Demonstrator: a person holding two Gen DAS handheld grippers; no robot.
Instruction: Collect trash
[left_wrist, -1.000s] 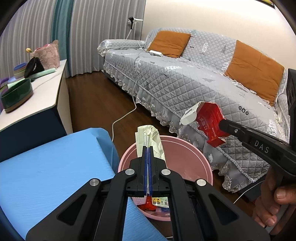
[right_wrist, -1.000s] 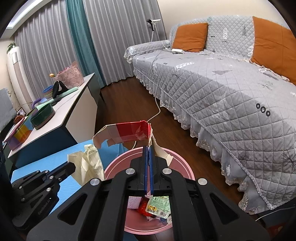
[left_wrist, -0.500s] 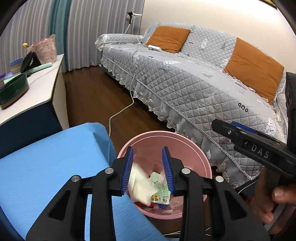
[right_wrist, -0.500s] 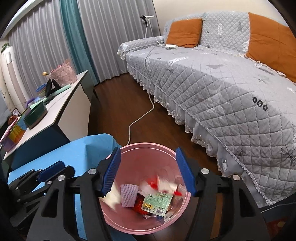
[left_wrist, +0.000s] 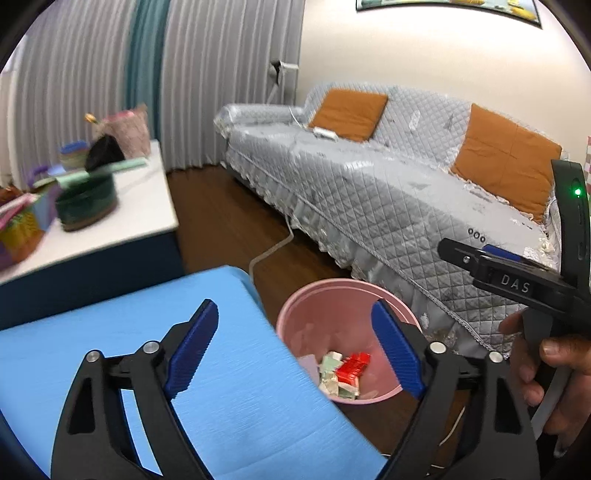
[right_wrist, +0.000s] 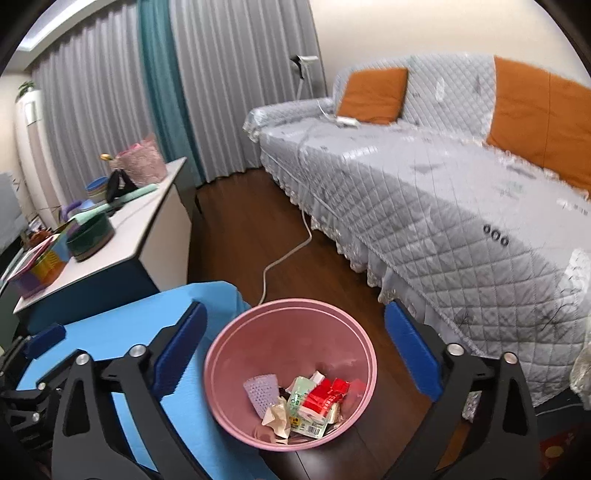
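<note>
A pink bin (right_wrist: 236, 373) stands on the wood floor beside the blue table (right_wrist: 122, 328). In it lie a red carton (right_wrist: 327, 397), a green-and-white wrapper (right_wrist: 301, 410), crumpled beige paper (right_wrist: 275, 415) and a lilac mesh piece (right_wrist: 260, 387). My right gripper (right_wrist: 295, 347) is wide open and empty above the bin. My left gripper (left_wrist: 295, 347) is wide open and empty over the table's edge, with the bin (left_wrist: 306, 306) and the red carton (left_wrist: 351, 367) beyond it. The right gripper also shows in the left wrist view (left_wrist: 476, 254), held by a hand.
A grey quilted sofa (right_wrist: 424, 192) with orange cushions (right_wrist: 373, 94) runs along the right. A white cable (right_wrist: 284, 258) lies on the floor. A white side desk (right_wrist: 144, 229) at the left carries a green bowl (right_wrist: 88, 238), boxes and a pink basket (right_wrist: 142, 166).
Both grippers opened and let go: the beige paper from the left and the red carton from the right dropped into the bin. Both grippers then pulled back and opened wider.
</note>
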